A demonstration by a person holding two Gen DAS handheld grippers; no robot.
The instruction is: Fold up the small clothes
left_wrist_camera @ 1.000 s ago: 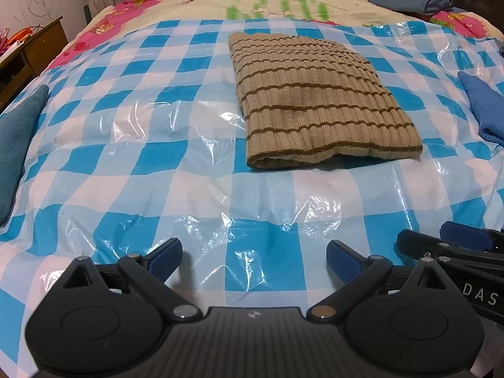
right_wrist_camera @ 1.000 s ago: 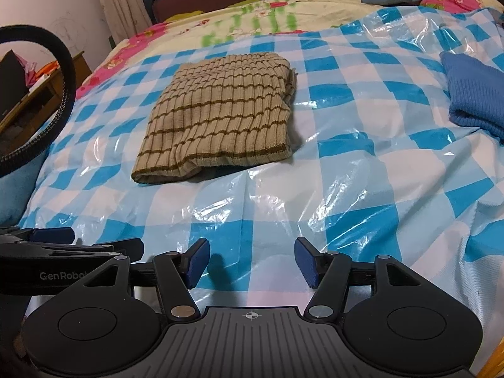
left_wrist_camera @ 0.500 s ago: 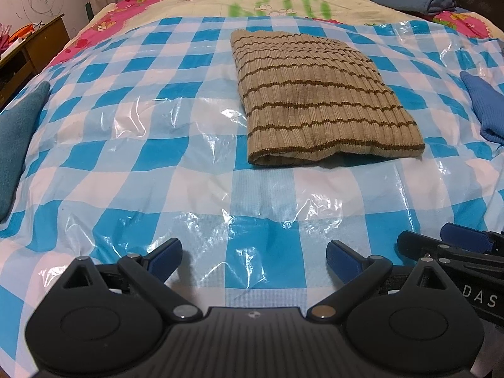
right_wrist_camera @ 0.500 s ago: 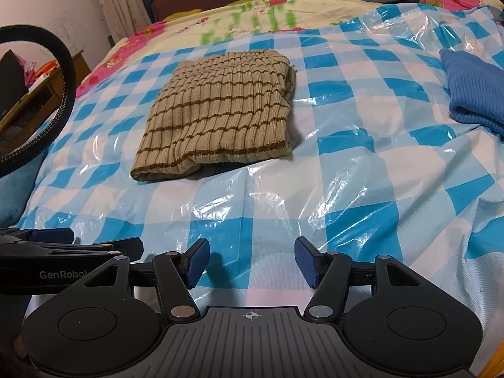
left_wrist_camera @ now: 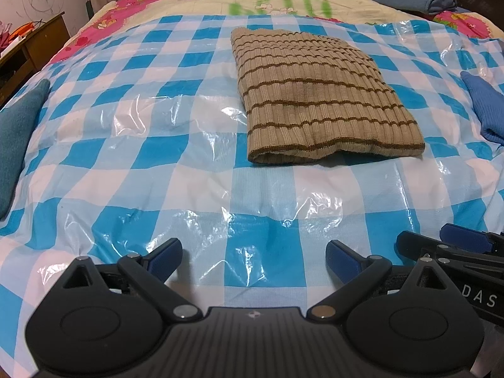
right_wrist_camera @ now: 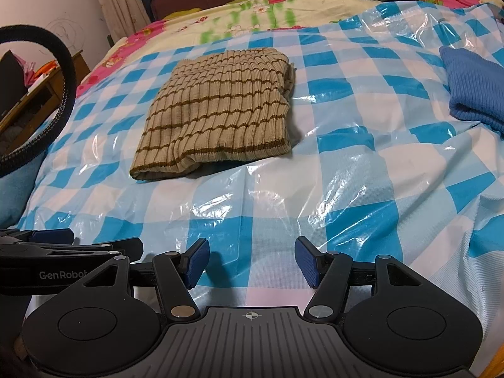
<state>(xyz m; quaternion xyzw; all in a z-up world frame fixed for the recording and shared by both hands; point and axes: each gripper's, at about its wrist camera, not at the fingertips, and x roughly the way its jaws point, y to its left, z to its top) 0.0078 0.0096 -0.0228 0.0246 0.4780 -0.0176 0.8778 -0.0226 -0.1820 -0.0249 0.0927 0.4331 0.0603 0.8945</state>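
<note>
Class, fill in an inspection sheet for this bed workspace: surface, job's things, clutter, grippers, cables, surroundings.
Surface: checked blue-and-white plastic sheet, wrinkled, over a floral bedspread.
Job's things: beige striped knit, folded, lying flat mid-sheet; blue knit at the right edge.
Clutter: teal cloth at the left edge; folded blue cloth at the far end.
Grippers: left gripper and right gripper both open, empty, low over the sheet's near edge.
Cables: black cable looping at left.
Surroundings: wooden desk, wall.

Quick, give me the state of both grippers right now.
Left gripper: open, holding nothing, above the checked sheet.
Right gripper: open, holding nothing.
</note>
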